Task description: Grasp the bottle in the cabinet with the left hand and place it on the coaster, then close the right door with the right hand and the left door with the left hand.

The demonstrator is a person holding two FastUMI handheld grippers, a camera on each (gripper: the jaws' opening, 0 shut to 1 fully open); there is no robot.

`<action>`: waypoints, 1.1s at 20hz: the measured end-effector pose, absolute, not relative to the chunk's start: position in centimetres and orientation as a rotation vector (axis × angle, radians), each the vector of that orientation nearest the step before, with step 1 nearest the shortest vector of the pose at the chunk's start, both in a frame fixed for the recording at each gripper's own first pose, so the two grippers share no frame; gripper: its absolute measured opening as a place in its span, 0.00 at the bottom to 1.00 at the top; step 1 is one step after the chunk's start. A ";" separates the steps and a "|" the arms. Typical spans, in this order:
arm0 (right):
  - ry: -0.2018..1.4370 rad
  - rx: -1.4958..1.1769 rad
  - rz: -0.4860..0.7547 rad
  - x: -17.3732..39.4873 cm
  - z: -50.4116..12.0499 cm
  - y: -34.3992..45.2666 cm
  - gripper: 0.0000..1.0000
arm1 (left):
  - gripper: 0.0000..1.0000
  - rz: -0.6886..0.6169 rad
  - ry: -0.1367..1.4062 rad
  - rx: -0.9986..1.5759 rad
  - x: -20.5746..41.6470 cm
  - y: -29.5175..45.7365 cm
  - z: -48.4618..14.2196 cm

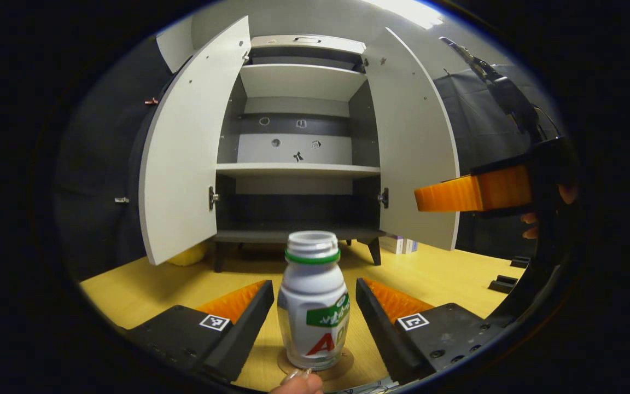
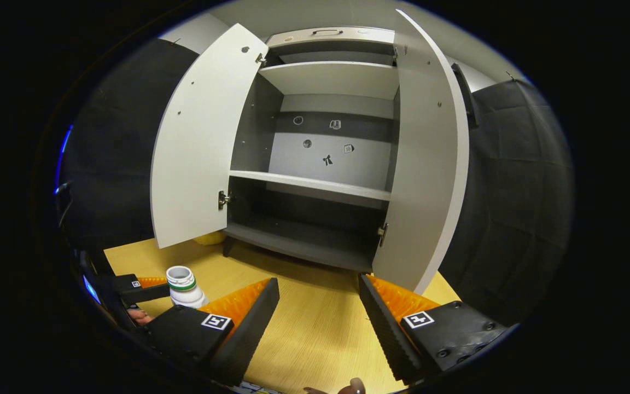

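A white bottle (image 1: 315, 306) with a green ring at its neck stands upright on a round brown coaster (image 1: 346, 363) on the wooden table. My left gripper (image 1: 314, 287) is open around the bottle, with a gap between each finger and the bottle's side. In the right gripper view the bottle (image 2: 185, 287) is at the lower left, with a left gripper finger (image 2: 137, 290) beside it. My right gripper (image 2: 318, 312) is open and holds nothing, and it points at the cabinet's right door (image 2: 430, 164). One of its fingers (image 1: 473, 192) hangs in front of that right door (image 1: 413, 153). Both doors stand wide open.
The cabinet's shelves (image 1: 298, 169) are bare. The left door (image 1: 184, 158) swings out over the table (image 1: 446, 273). A yellow object (image 1: 190, 254) lies behind it, small boxes (image 1: 400, 244) sit behind the right door, and black blocks (image 1: 503, 283) rest at the table's right.
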State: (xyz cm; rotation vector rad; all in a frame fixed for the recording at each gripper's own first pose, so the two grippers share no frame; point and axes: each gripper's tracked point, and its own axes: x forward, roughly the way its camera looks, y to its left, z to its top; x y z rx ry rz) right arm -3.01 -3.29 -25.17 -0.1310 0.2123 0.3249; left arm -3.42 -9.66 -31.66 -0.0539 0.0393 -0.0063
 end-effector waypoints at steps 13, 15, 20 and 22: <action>0.160 -0.065 0.145 -4.9 -8.9 -7.5 0.98 | 0.95 -0.205 -0.005 -0.126 -2.6 -9.8 -10.0; 0.122 -0.052 0.066 -3.6 -6.9 -9.8 0.98 | 0.95 -0.240 -0.011 -0.110 -2.5 -8.9 -7.8; 0.046 -0.076 -0.151 -0.7 -3.9 -16.8 0.98 | 0.95 -0.295 -0.028 -0.116 -2.6 -6.4 -4.9; 0.024 -0.025 -0.200 0.1 -2.9 -18.7 0.97 | 0.95 -0.325 -0.017 -0.140 -2.7 -6.1 -4.4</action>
